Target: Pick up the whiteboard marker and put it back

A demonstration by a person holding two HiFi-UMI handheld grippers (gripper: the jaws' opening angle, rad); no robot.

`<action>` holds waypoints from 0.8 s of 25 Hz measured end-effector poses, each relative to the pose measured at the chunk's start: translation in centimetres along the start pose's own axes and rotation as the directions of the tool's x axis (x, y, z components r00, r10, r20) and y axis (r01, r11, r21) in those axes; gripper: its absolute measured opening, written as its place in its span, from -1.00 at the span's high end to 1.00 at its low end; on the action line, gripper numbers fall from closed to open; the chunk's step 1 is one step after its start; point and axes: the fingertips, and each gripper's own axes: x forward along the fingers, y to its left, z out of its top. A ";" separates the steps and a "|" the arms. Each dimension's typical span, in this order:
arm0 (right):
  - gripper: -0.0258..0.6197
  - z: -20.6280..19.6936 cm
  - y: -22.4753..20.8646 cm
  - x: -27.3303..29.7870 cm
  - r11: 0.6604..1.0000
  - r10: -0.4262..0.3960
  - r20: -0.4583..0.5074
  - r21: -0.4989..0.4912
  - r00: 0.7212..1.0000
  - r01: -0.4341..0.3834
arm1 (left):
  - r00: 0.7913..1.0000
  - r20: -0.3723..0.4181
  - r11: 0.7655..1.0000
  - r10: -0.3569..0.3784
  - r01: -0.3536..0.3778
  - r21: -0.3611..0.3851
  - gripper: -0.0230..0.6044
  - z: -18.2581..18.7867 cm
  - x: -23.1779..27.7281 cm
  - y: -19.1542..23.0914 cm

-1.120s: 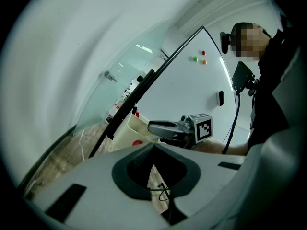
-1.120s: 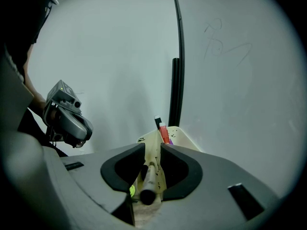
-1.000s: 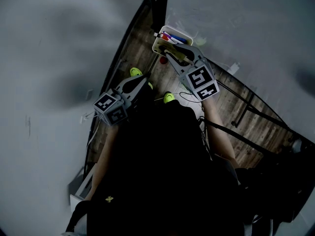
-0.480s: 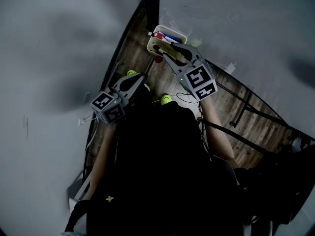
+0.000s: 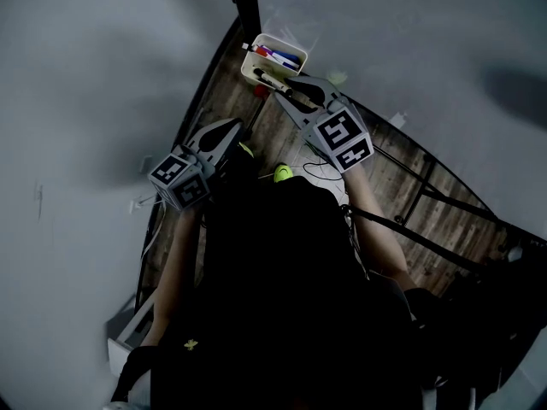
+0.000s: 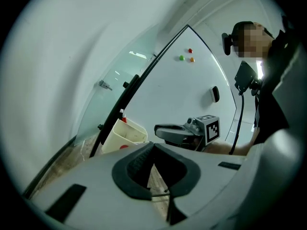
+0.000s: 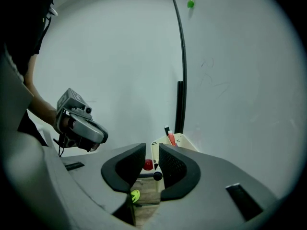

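I am bracketing the whiteboard marker point(image 7: 157, 175) with my right gripper point(image 7: 152, 146). Its dark cap is facing back at me, and its long axis is running 6 to 12 o'clock along the pads toward the cream tray point(image 5: 249, 58). My jaws have just been closing but are standing part-way apart, with a gap showing at the 9 o'clock pad, so I judge they are not pinching it. My left gripper point(image 6: 153, 143) — jaws together, empty — is hanging well apart at 8 o'clock, while the nearer right hand is tilting slightly downward.
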 end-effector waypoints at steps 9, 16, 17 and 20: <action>0.90 -0.1 1.7 -1.7 0.997 0.069 0.021 -0.018 0.997 -0.069 | 0.999 0.031 0.999 0.031 -0.032 0.022 0.86 -0.4 -0.8 -1.3; 0.91 -1.1 2.7 -2.3 0.997 0.073 0.007 0.020 0.997 -0.073 | 1.000 0.009 1.000 0.003 -0.003 0.008 0.86 -1.3 -1.0 -2.1; 0.91 -1.1 2.9 -2.5 0.997 0.070 0.006 0.022 0.998 -0.070 | 1.000 0.005 1.000 -0.002 0.002 0.002 0.86 -1.5 -1.1 -2.3; 0.91 -1.0 3.3 -2.7 0.998 0.060 0.010 0.025 0.998 -0.060 | 1.000 0.012 1.000 -0.013 0.014 -0.010 0.86 -1.8 -1.5 -2.5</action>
